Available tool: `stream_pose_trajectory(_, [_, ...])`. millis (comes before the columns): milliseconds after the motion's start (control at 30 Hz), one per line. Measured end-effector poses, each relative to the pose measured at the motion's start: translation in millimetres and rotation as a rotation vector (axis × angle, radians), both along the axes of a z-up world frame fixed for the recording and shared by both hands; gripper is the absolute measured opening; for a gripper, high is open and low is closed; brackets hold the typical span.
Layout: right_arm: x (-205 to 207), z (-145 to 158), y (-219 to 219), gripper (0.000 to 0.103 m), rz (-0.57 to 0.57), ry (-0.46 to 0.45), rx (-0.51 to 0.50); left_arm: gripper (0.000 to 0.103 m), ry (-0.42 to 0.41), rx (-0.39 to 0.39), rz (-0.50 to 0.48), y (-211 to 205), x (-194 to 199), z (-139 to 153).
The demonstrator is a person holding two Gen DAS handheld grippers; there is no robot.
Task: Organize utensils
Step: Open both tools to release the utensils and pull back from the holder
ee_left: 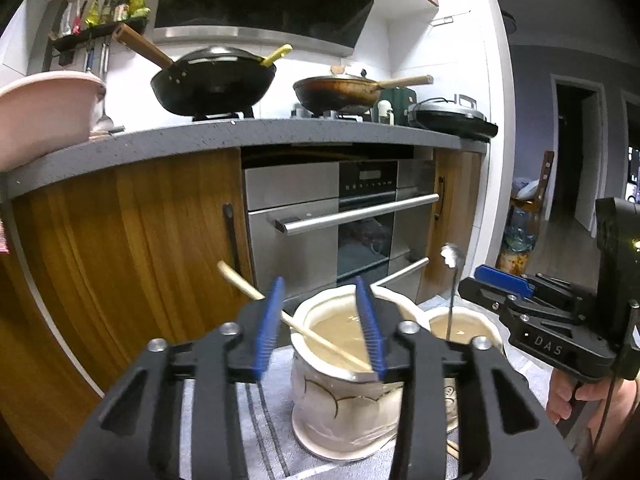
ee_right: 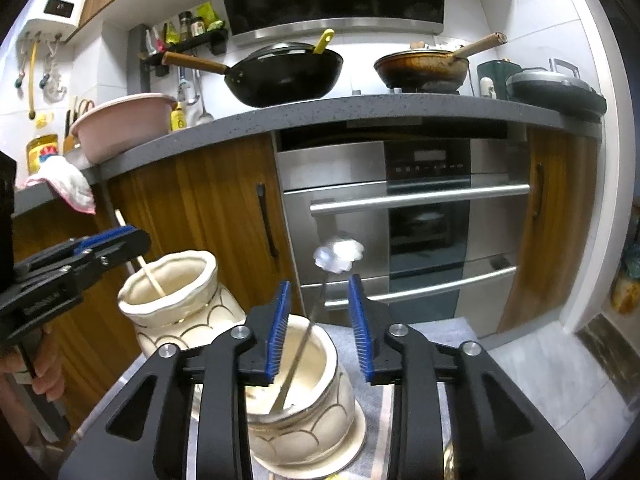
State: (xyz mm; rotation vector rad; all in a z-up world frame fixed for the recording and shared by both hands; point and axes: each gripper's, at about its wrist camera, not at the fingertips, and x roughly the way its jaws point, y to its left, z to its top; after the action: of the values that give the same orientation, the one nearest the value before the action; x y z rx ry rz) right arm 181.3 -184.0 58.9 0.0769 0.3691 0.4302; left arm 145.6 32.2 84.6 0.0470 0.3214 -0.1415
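The left gripper (ee_left: pixel 322 322), jaws open, is hovering over the wooden chopstick (ee_left: pixel 308 330) leaning in the cream ceramic jar (ee_left: pixel 340 404); the right gripper (ee_right: pixel 322 330) is likewise gaping around the flower-topped metal utensil (ee_right: pixel 304 344).

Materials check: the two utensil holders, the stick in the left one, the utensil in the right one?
Left holder and right holder: likely glazed ceramic, with a glossy cream surface and thin gold scallop lines. Chopstick: pale matte wood or bamboo, judging by its tan colour. Utensil: thin shiny grey shaft, probably steel; its white flower-shaped top is blurred, possibly ceramic or plastic.
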Motion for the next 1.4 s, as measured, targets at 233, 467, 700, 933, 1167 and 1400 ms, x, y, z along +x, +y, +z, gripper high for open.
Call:
stream_pose_trajectory(233, [-21.9,12.8,-28.1,0.082,-0.019,-0.015,0.083,0.079,-0.051,-0.002,0.023,-0.4,-35.1,12.9])
stream_pose_trajectory(467, [-51.4,21.5,-54.7,0.096,-0.067,-0.029,0.115,0.097,-0.046,0.002,0.041,-11.1,-69.1,9.1])
stream_pose_trajectory(700, [-72.4,8.0,-76.3,0.097,-0.126,0.011,0.089,0.097,0.017,-0.001,0.029,-25.2,-89.4,-10.2])
stream_pose_trajectory(933, [-83.4,-16.4,-90.7,0.097,-0.161,0.073,0.045,0.097,0.088,0.019,0.025,-39.8,-97.0,-33.5])
stream_pose_trajectory(1167, [-93.0,-44.2,-93.4,0.097,-0.174,0.144,-0.022,0.097,0.220,0.036,0.021,-57.5,-98.3,-68.5])
stream_pose_trajectory(1400, [-96.5,-59.5,-101.1,0.097,-0.187,0.200,-0.021,0.097,0.351,0.072,0.032,-75.0,-95.9,-97.3])
